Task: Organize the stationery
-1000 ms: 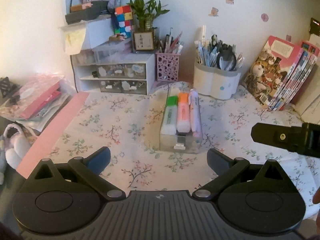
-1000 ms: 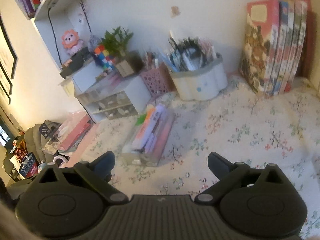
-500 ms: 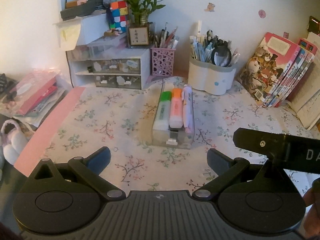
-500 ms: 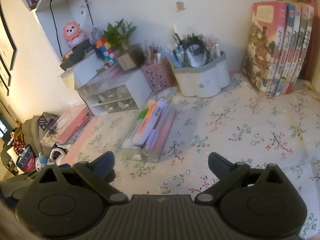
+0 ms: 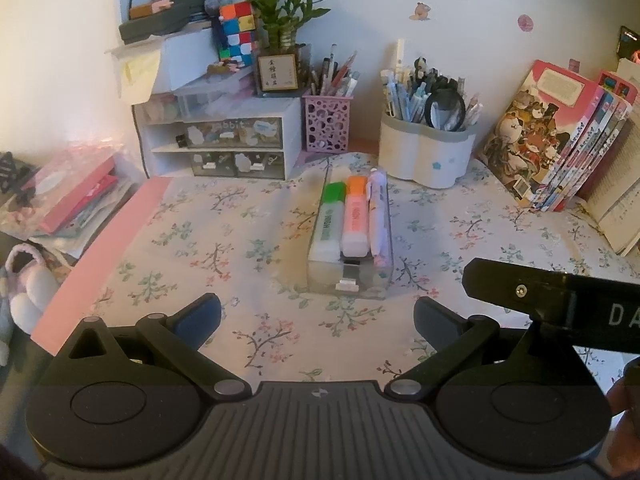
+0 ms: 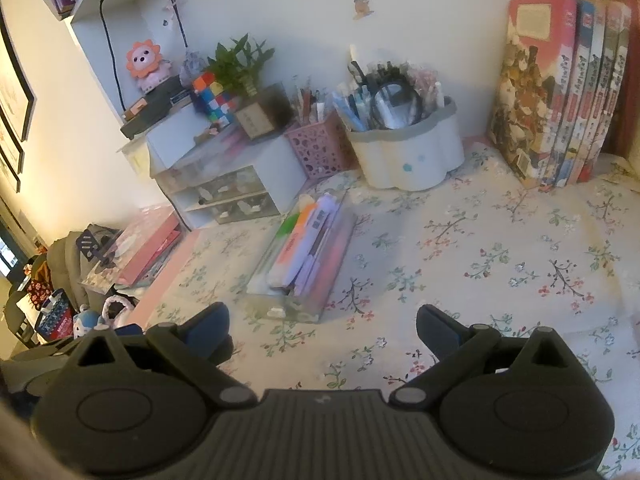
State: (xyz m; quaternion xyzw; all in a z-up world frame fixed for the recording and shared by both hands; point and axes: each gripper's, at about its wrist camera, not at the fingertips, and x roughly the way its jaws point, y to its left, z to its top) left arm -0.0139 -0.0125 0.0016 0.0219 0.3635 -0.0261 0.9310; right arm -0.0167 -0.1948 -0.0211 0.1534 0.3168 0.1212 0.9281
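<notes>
On the floral tablecloth [image 5: 200, 240], near the middle of the desk, sits a clear plastic case [image 5: 349, 276] holding a green highlighter [image 5: 329, 220], an orange highlighter [image 5: 355, 216] and a pale lilac pen [image 5: 377, 216] laid side by side along its length; something small and dark lies at the near end of the case, too small to identify. Both grippers hang above the cloth on the near side of the case without touching it. From the left wrist view, the left gripper [image 5: 317, 314] has its two fingers spread wide apart with nothing between them, and the case lies just beyond the gap. From the right wrist view, the right gripper [image 6: 322, 322] is likewise spread wide and empty, with the case ahead and slightly left of its centre; the black body of the right gripper also juts into the left wrist view from the right edge. Behind the case, against the wall, stand a white cloud-shaped pen holder [image 5: 426, 152] crammed with pens, a pink perforated pen cup [image 5: 326, 124] and a small white drawer unit [image 5: 224, 148] with a colourful puzzle cube [image 5: 237, 32] and a potted plant [image 5: 285, 28] on top. A row of books [image 5: 560, 136] leans at the far right.
</notes>
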